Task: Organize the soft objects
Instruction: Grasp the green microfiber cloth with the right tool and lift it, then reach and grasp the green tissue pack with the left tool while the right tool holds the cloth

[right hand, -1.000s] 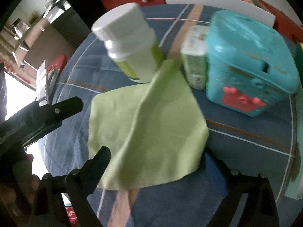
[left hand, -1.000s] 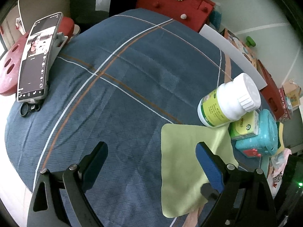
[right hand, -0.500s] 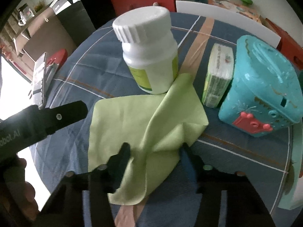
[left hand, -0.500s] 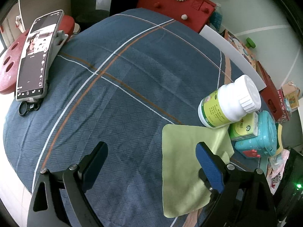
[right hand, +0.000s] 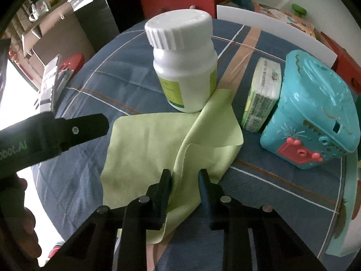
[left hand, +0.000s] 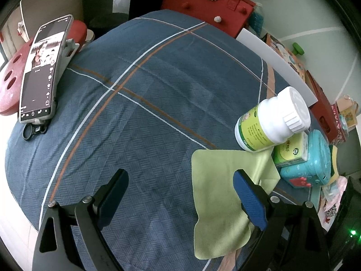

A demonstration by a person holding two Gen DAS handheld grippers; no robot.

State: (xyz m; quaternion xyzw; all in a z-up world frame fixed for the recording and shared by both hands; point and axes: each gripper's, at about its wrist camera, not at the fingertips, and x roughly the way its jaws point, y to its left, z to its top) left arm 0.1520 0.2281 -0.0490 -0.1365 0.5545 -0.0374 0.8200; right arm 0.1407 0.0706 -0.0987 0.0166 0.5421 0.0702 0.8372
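A light green cloth (left hand: pixel 216 192) (right hand: pixel 146 140) lies on the blue plaid table cover (left hand: pixel 146 90), one corner under a white bottle (right hand: pixel 185 67). My right gripper (right hand: pixel 185 174) is closing on the cloth's near edge. A raised fold stands between its jaws and touches the left pad, and a narrow gap still shows. My left gripper (left hand: pixel 180 176) hangs open over the cover. Its right finger (left hand: pixel 248 198) is above the cloth's left part, and nothing is between its fingers. In the right wrist view one left gripper finger (right hand: pixel 85 126) is at the left.
The white bottle (left hand: pixel 270 122), a green tissue pack (right hand: pixel 261 99) and a teal plastic box (right hand: pixel 311 113) stand close behind the cloth. A phone on a stand (left hand: pixel 42 67) is at the far left. A red bag (left hand: pixel 203 2) and a white board (left hand: pixel 275 61) line the back.
The right gripper's jaws have drawn in from wide apart and gathered the green cloth's near edge into a raised fold. The left gripper has stayed where it was.
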